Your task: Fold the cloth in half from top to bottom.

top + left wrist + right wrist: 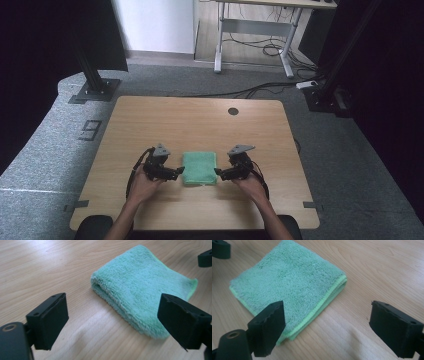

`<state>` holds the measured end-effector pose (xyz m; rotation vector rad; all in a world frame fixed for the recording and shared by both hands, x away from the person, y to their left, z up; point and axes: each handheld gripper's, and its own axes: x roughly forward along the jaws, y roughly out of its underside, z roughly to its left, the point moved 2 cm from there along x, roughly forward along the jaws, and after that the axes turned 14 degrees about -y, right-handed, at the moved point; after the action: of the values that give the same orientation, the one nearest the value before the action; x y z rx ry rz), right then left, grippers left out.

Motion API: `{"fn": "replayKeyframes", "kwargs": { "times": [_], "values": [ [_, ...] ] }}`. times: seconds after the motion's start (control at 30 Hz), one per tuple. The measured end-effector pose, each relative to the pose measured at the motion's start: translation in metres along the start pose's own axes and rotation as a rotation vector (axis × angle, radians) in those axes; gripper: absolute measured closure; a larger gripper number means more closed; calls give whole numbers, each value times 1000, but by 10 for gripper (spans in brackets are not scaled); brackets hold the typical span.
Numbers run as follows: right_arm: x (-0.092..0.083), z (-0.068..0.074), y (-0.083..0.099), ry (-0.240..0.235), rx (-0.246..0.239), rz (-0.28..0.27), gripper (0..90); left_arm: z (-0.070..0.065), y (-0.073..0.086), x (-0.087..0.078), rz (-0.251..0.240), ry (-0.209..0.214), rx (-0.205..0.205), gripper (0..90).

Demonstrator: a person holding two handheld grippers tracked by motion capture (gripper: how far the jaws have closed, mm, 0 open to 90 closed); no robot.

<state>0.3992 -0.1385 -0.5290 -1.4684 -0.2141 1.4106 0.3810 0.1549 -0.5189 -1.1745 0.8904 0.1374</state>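
1. A folded green towel point(200, 168) lies flat on the wooden table point(200, 120), a little below the centre of the high view, between the two grippers.
2. The left gripper point(176, 171) sits just left of the towel in the high view, held in the person's left hand point(142, 186), which enters from the bottom edge. Its tips point right, toward the towel's left side, close to it; whether they touch cannot be told from here.
3. In the left gripper view its two black jaws stand wide apart at the lower left and lower right, with nothing gripped. The towel point(142, 295) fills the centre and right of that frame, its rounded fold facing the lower left.
4. The right gripper point(221, 172) sits just right of the towel in the high view, held in the right hand point(251, 186), tips pointing left.
5. In the right gripper view its jaws also stand wide and empty. The towel point(289, 287) occupies the upper left and centre, its layered light-green hemmed edges toward the lower right.
6. A round dark hole point(233, 111) marks the table's upper part.
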Motion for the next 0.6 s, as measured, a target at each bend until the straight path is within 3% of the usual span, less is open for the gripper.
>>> {"fn": "replayKeyframes", "kwargs": {
  "times": [0.2,0.6],
  "values": [
    [-12,3,4,21,-6,10,1,3,8,-14,9,-10,23,0],
    [-40,5,17,58,-19,-2,0,15,26,-34,12,-49,32,0]
  ]
}}
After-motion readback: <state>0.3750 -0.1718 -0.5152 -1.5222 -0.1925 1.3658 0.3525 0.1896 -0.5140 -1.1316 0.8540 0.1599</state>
